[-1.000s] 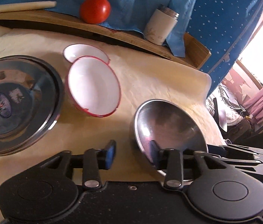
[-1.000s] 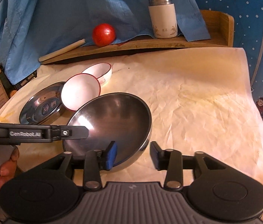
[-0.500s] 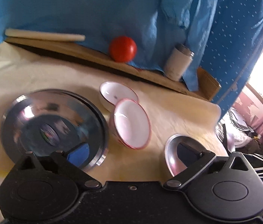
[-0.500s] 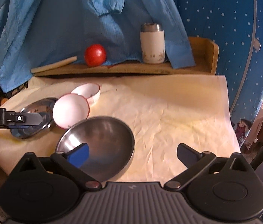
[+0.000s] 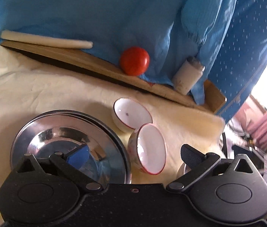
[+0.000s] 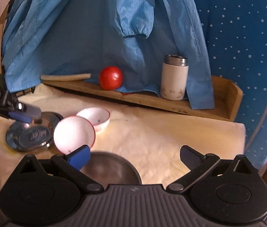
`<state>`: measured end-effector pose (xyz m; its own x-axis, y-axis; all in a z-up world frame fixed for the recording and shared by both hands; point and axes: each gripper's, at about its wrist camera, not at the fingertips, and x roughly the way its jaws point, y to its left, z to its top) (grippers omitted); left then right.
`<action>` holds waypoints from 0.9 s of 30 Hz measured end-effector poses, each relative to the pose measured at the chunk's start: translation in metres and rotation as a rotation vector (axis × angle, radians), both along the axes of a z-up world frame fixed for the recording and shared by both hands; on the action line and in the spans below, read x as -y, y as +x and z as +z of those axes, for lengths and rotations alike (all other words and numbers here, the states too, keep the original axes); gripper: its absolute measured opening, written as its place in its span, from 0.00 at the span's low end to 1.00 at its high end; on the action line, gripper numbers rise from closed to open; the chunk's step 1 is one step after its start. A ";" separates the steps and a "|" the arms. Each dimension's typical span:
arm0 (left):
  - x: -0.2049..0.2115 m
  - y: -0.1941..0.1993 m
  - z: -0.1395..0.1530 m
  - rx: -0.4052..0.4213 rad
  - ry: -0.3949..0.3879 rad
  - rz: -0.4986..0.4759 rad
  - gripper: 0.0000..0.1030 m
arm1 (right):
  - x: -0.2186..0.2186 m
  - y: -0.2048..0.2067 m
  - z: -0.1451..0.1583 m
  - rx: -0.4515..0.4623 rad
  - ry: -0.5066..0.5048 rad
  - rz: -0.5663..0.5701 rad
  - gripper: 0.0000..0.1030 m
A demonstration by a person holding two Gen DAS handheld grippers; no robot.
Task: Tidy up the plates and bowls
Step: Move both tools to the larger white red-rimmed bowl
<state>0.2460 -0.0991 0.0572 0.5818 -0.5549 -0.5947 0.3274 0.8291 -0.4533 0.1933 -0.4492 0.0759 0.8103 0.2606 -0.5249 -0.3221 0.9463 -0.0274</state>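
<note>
While one white bowl (image 5: 131, 114) sits upright, another (image 5: 149, 149) tilts, both empty

Both wrist views low, facing shelf, sharing tilted bowl (image 5: 150, 149)

Shiny steel, glossy china

My plates (image 5: 61, 132) gleam like mirrors; the bowls (image 5: 150, 149) look glazed; the tablecloth (image 6: 152, 132) is creased and matt.

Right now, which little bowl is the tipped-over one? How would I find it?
Look for the stack of shiny steel plates on the cream cloth. Just right of them sit two white red-rimmed bowls; the tipped bowl is the nearer one, leaning on its side, while its neighbour stands upright.
</note>
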 end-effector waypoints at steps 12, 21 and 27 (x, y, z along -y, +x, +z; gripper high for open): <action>0.021 0.033 0.012 0.107 0.167 -0.200 0.99 | -0.016 0.052 -0.003 -0.089 -0.006 0.081 1.00; 0.037 0.050 0.013 0.164 0.381 -0.343 0.99 | -0.037 0.076 -0.010 -0.177 -0.033 0.154 1.00; 0.044 0.053 0.013 0.160 0.469 -0.348 0.98 | -0.054 0.085 -0.014 -0.196 -0.084 0.207 1.00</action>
<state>0.2994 -0.1434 0.0700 0.5156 -0.4283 -0.7421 0.6491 0.7606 0.0120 0.2782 -0.3953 0.0619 0.6251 0.3592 -0.6929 -0.5152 0.8568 -0.0206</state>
